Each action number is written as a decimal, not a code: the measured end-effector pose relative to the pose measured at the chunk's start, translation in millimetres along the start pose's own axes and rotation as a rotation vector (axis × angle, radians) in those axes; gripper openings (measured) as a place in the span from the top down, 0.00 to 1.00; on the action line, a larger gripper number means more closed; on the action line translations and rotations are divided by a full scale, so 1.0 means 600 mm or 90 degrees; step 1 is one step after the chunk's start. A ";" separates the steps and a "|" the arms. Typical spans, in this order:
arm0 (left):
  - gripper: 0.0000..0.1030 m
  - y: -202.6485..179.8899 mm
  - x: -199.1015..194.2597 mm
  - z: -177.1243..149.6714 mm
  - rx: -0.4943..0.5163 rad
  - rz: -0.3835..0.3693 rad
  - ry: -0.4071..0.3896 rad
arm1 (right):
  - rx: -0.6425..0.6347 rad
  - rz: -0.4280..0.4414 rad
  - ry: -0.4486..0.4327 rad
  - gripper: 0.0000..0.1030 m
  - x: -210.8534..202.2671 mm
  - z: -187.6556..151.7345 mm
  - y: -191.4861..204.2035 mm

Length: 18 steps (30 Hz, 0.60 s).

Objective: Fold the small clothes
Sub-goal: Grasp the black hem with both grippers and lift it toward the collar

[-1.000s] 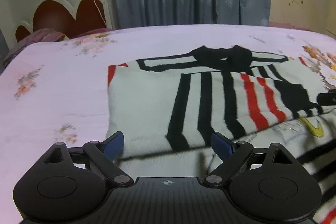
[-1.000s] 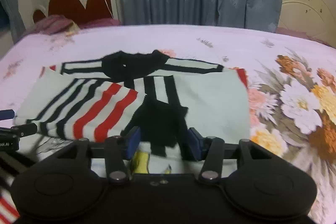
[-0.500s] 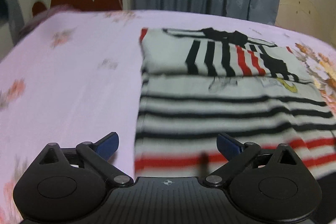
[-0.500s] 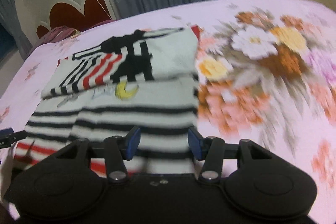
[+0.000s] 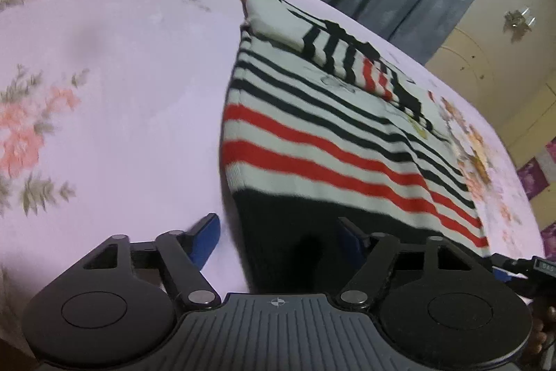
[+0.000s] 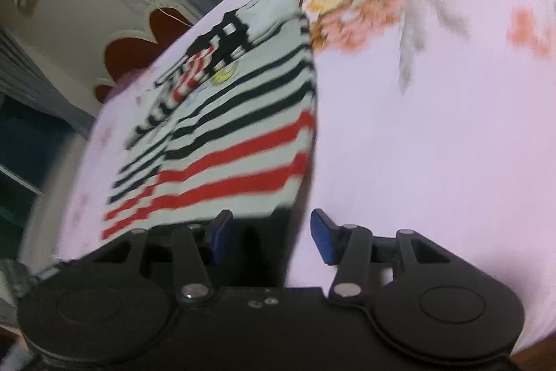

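Left wrist view: your left gripper and right gripper gape, empty, straddling the sweater's black hem at 6 o'clock; sleeves folded in, bottom-up fold pending.

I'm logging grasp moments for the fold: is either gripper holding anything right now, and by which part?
Nothing is held. Both the left gripper and right gripper are open, each straddling a corner of the striped sweater's black hem.
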State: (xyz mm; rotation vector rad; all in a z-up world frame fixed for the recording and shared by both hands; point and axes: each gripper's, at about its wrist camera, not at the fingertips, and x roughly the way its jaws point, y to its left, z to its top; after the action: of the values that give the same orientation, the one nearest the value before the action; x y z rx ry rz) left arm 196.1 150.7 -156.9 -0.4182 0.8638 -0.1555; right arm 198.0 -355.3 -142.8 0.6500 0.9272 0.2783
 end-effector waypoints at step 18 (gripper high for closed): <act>0.48 0.035 0.022 -0.018 -0.126 -0.147 0.015 | 0.017 0.088 0.048 0.71 0.029 -0.022 0.009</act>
State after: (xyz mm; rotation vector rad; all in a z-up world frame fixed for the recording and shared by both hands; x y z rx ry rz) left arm 195.9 162.6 -181.3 -0.7033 0.8560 -0.2903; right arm 198.0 -337.3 -156.2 0.7344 0.9605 0.4162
